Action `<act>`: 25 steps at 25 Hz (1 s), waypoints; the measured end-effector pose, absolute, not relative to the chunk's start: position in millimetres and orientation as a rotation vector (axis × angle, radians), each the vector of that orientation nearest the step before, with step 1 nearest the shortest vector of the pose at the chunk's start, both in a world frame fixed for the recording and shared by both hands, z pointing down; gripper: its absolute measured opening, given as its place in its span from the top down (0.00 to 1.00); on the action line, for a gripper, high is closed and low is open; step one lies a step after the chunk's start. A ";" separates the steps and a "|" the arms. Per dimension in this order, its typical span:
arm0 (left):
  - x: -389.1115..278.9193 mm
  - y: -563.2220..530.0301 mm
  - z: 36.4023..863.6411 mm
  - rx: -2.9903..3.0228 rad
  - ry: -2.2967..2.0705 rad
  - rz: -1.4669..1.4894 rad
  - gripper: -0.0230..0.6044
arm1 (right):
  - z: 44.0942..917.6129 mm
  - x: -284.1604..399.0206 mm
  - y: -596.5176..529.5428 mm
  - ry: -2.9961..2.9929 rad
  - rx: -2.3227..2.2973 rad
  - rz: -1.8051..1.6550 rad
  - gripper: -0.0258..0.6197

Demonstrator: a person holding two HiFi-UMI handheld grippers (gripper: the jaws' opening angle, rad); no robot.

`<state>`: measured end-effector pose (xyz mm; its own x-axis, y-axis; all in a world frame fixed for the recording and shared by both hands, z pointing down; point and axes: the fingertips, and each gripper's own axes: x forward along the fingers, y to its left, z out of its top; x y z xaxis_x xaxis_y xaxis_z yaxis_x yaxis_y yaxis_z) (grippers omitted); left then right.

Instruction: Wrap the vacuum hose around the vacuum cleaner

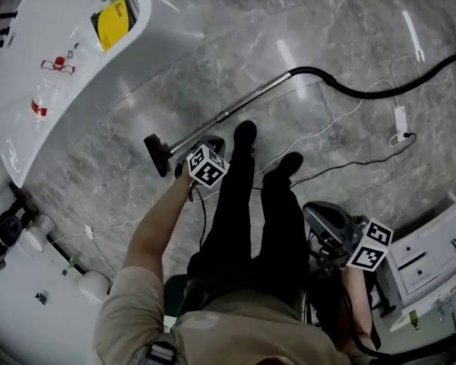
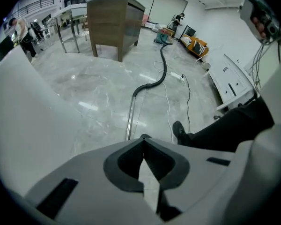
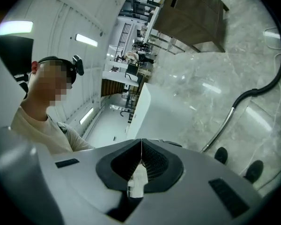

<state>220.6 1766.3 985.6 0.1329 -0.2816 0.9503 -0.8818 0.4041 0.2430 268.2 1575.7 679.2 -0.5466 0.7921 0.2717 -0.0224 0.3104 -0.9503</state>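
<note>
My left gripper (image 2: 144, 139) and right gripper (image 3: 141, 142) are both clenched on nothing. The hose (image 1: 380, 90) lies on the floor (image 1: 213, 59) beyond my shoes (image 1: 245, 134). Loose cables (image 1: 342, 120) lie beside it, so dragging it could snag them.

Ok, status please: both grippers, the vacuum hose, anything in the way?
Left gripper shut, empty. Right gripper shut, empty. Vacuum hose on floor, unwrapped. Power strip lies beside hose.

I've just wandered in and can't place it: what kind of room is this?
Probably a big open office or lab hall: a polished stone floor, a long curved white counter, and a large wooden cabinet standing out in the open space.
</note>
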 end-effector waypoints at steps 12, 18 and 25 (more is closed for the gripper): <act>256.8 1812.2 1173.5 1.028 -1.267 0.547 0.96 | 769.9 282.8 1597.1 -1.637 -0.761 1.645 0.95; 226.4 1849.1 1244.9 0.865 -1.328 0.562 0.96 | 814.9 283.4 1608.4 -1.657 -0.845 1.451 0.95; 252.6 1881.1 1306.2 0.912 -1.070 0.618 0.31 | 842.2 265.8 1596.3 -1.619 -0.807 1.748 0.95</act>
<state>252.6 1881.1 1306.2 0.3752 0.0025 0.9270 -0.8012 0.5038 0.3229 265.8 1596.3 842.2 -0.6242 0.7808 -0.0264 -0.0333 -0.0603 -0.9976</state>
